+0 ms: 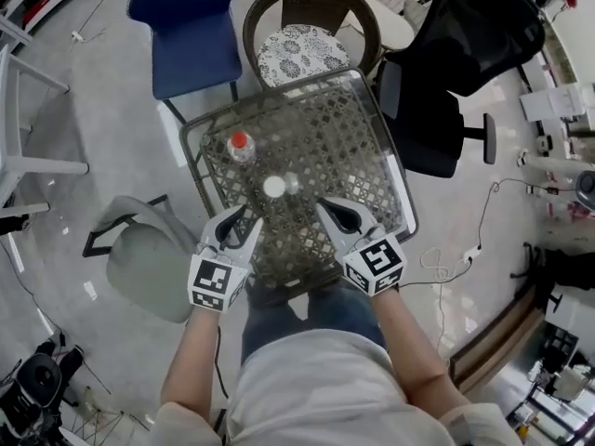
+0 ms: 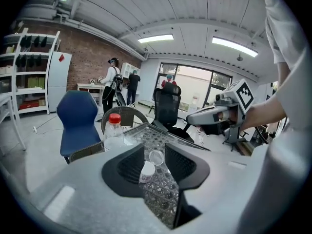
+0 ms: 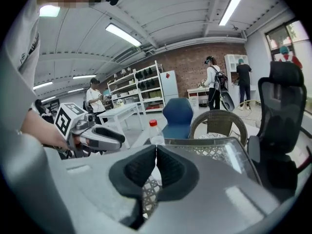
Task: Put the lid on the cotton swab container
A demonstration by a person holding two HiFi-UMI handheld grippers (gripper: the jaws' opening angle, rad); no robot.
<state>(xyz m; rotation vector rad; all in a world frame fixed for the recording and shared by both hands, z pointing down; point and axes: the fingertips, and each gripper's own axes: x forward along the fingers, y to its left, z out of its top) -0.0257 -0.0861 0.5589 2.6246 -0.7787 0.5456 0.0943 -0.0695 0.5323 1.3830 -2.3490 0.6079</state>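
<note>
1. Table (image 1: 358, 110): glass top over wicker, centre of the scene, in front of the person.
2. Chairs: blue chair (image 1: 191, 31) far left, wicker chair (image 1: 311, 45) at the far edge, black chair (image 1: 465, 54) on the right, grey chair (image 1: 149, 263) near left.
3. Left gripper (image 1: 246, 221): over the table's near left edge, jaws apart, nothing clamped. The container and lid lie beyond the gap.
4. Right gripper (image 1: 330, 210): over the near right part, jaws pressed together, nothing between them.
5. Bottle (image 1: 241, 145): clear with a red cap, upright on the far left of the table.
6. Container (image 1: 273, 187): white, mid-table, between and just beyond both grippers, uncovered.
7. Lid (image 1: 292, 182): clear, on the table just right of the container.
</note>
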